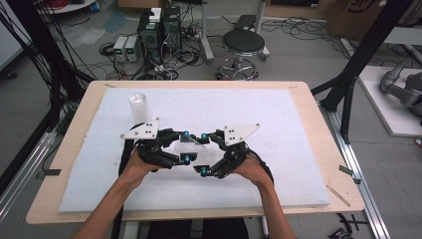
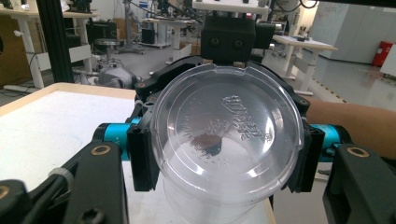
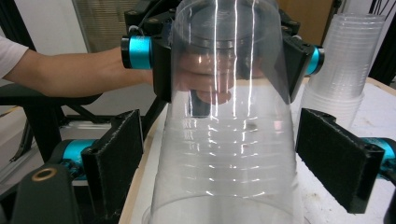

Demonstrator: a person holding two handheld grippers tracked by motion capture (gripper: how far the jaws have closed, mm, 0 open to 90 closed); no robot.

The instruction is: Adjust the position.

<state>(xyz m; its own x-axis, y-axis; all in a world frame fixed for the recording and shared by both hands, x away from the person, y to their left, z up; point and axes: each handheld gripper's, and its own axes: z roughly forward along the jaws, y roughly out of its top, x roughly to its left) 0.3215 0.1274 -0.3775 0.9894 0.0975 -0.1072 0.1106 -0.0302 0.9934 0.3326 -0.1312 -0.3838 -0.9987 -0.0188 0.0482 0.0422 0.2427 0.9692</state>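
A clear cup hangs on its side above the counter, held between two grippers at mid-table; it is empty, its base ribbed with raised lettering in the left gripper view, its wall ringed with faint bands in the right gripper view. The left gripper has its fingers clamped on the cup near its base, one pad on each side; the right gripper faces it from the other end, its fingers spread apart on either side of the cup's wider part, pads clear of the wall. Both hands come in low from the near edge, the left hand and right hand angled toward each other so that the grippers meet nose to nose, grey plates on top. A stack of clear cups stands upright toward the far left of the white pad that covers the counter, well apart from the held cup; in the right gripper view the stack rises just behind the right finger. Beyond the counter, a black stool and computer cases sit on the cabled floor.
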